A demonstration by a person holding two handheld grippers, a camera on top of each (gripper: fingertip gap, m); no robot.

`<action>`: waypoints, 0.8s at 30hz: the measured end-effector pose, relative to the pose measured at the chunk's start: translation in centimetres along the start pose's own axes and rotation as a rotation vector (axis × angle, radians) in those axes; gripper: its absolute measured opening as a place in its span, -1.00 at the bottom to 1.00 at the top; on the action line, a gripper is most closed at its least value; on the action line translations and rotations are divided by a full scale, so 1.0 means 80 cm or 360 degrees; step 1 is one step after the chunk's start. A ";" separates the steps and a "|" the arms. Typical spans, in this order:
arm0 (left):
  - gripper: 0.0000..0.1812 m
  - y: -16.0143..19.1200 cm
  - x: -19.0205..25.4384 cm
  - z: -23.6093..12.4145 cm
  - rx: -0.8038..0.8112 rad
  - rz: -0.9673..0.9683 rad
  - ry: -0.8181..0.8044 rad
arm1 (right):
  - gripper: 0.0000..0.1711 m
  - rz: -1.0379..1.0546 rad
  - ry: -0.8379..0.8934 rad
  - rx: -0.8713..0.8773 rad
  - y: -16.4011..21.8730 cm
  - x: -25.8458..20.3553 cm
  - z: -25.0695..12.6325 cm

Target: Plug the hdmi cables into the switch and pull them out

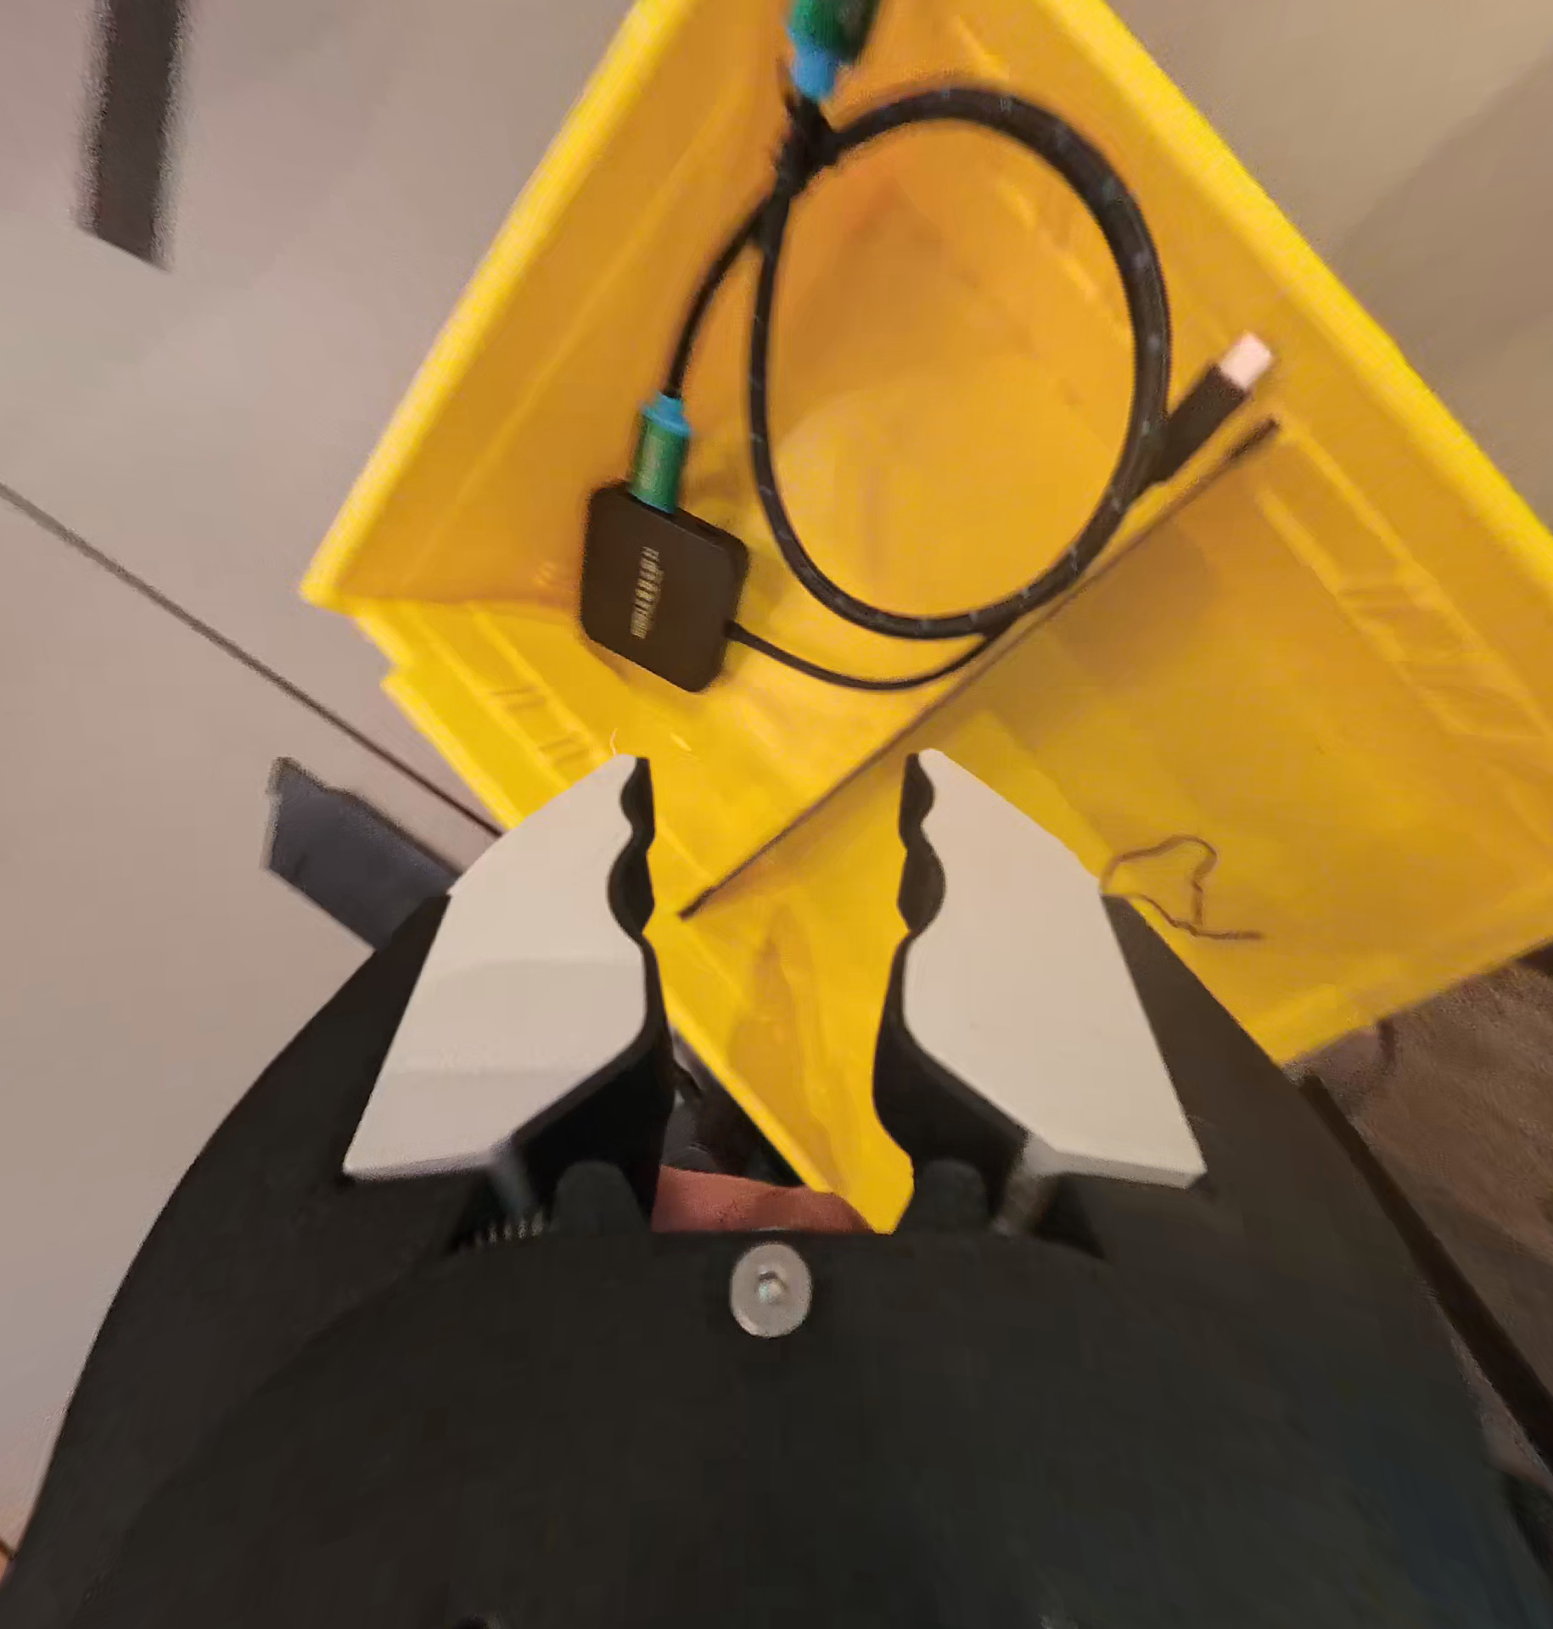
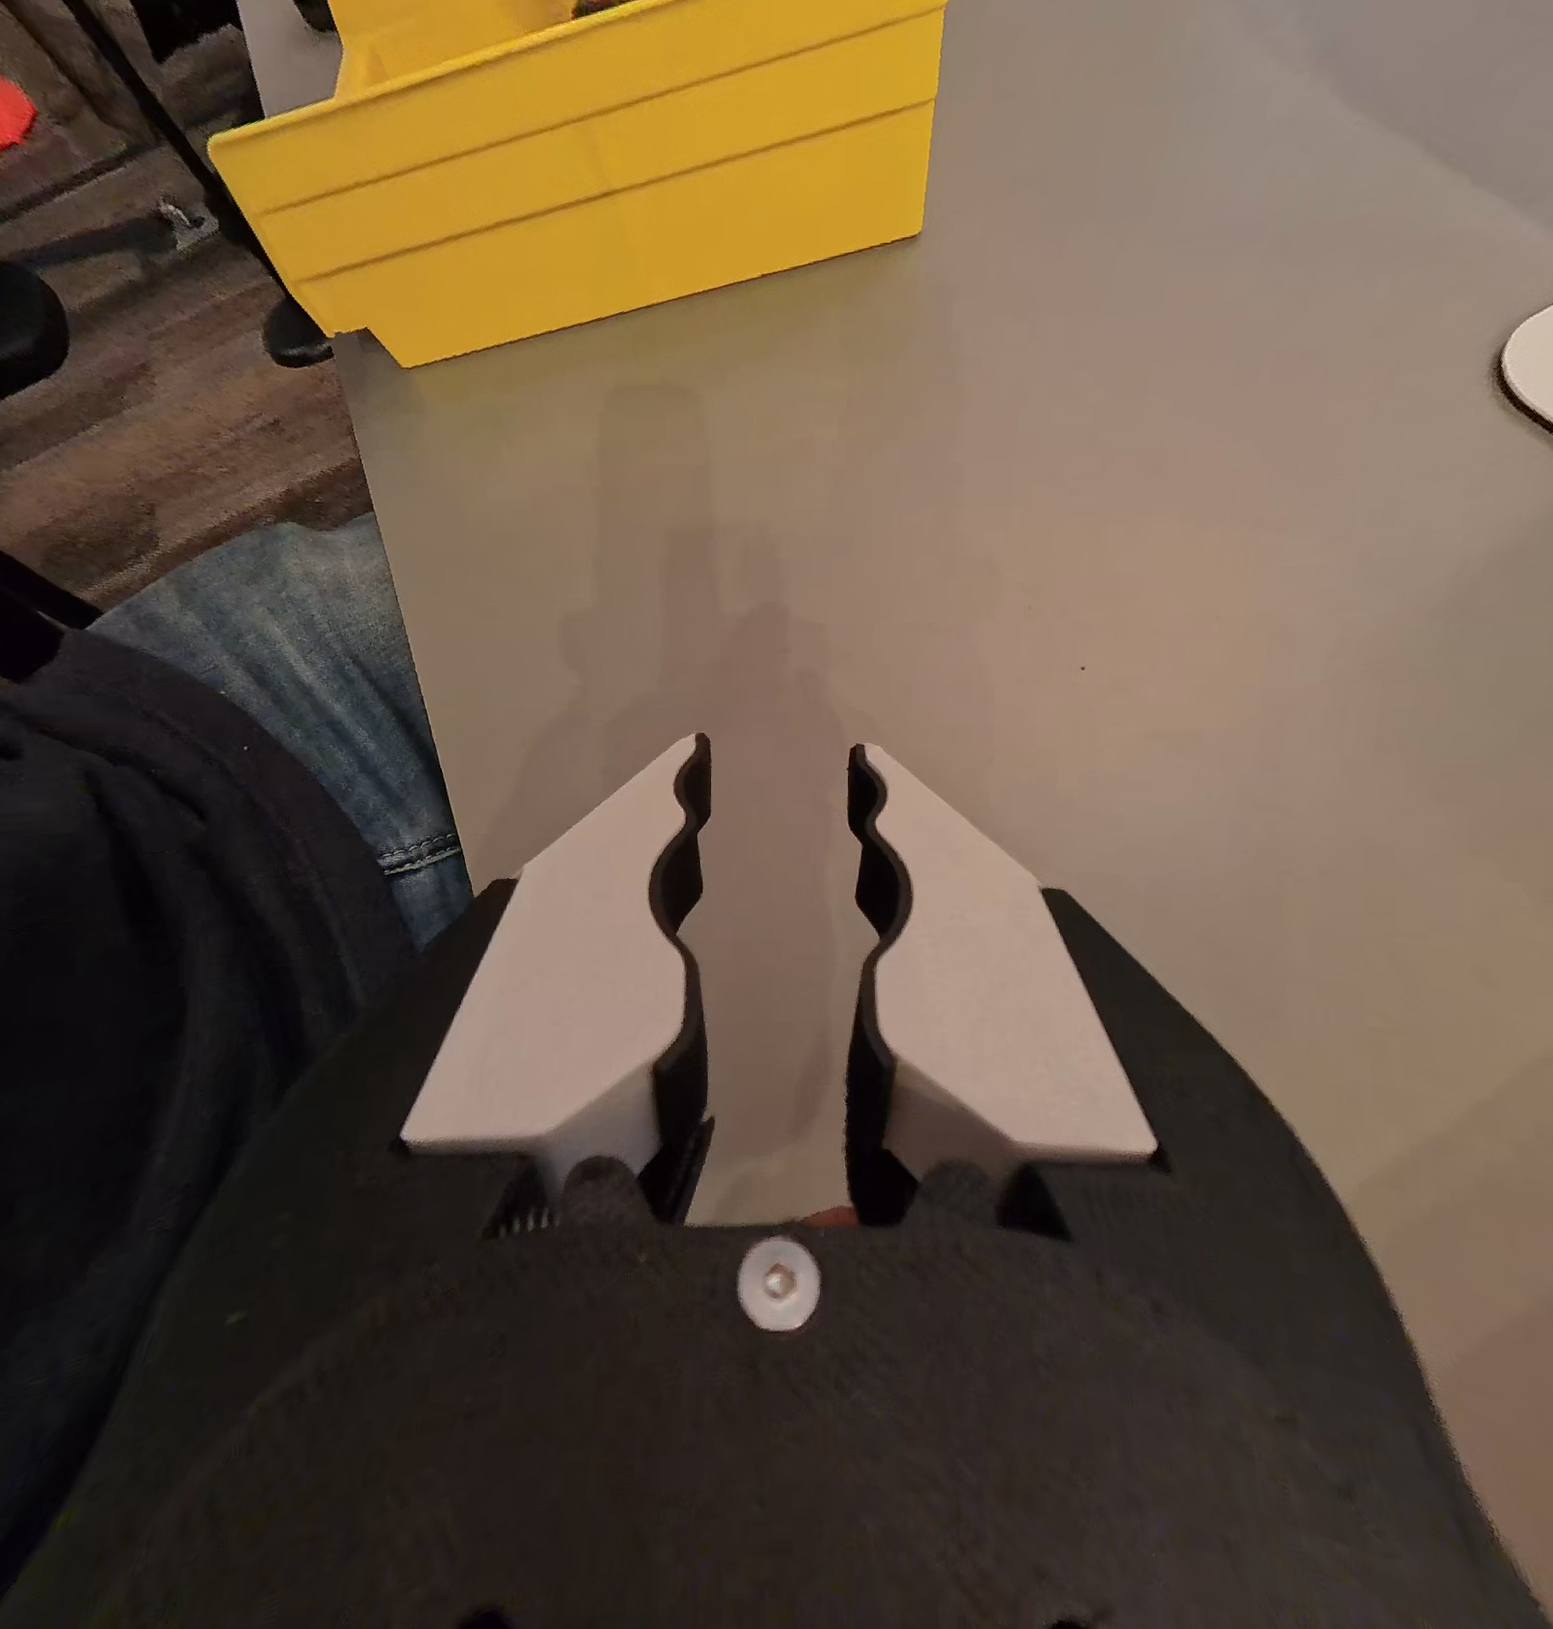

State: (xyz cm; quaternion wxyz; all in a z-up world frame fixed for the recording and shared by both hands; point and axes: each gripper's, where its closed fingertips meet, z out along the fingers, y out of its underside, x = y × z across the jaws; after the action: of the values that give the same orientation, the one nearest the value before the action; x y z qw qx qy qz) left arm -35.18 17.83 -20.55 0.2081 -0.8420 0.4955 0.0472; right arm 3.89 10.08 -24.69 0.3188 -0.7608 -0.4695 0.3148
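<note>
A small black switch lies in the far compartment of a yellow bin. A green and blue plug sits in the switch's top edge. Its black braided cable loops around the compartment to a second green and blue plug at the top edge of the view. A thin black lead runs from the switch to a silver-tipped plug. My left gripper is open and empty, above the bin's near corner. My right gripper is open and empty over the bare grey table, apart from the bin.
A black divider splits the bin; the near compartment holds only a thin brown thread. A white flat object lies at the table's right. A person's dark sleeve and jeans are at the table's left edge, above carpet. The grippers' ends are close to 40 centimeters from one another.
</note>
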 end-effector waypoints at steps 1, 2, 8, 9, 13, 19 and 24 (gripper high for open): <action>-0.45 -0.005 -0.012 -0.005 0.0046 -0.0020 -0.0081 | -0.66 0.0000 -0.0009 -0.0003 0.000 -0.001 0.002; -0.45 -0.008 -0.022 -0.004 0.0047 -0.0018 -0.0161 | -0.66 -0.0006 -0.0016 -0.0010 0.000 -0.003 0.004; -0.44 -0.019 -0.056 0.080 -0.0242 0.0219 -0.0458 | -0.66 -0.0057 -0.0046 -0.0042 0.000 -0.017 0.012; -0.41 -0.013 -0.054 0.096 -0.0328 0.0287 -0.0416 | -0.66 -0.0060 -0.0047 -0.0046 0.001 -0.018 0.012; -0.34 -0.011 -0.047 0.136 -0.0359 0.0328 -0.0186 | -0.66 -0.0044 -0.0041 -0.0038 0.002 -0.015 0.009; -0.20 0.018 -0.035 0.166 -0.0638 0.0401 0.0083 | -0.66 -0.0012 -0.0069 -0.0021 0.002 -0.011 0.010; -0.17 0.004 -0.052 0.174 -0.0655 0.0390 -0.0018 | -0.65 -0.0011 -0.0087 -0.0019 0.003 -0.013 0.011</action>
State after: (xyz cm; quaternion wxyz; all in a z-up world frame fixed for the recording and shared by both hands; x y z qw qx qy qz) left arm -35.78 26.58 -32.08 0.0276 -0.7999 0.5728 0.1767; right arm 2.97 9.25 -25.17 0.3024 -0.7523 -0.4825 0.3315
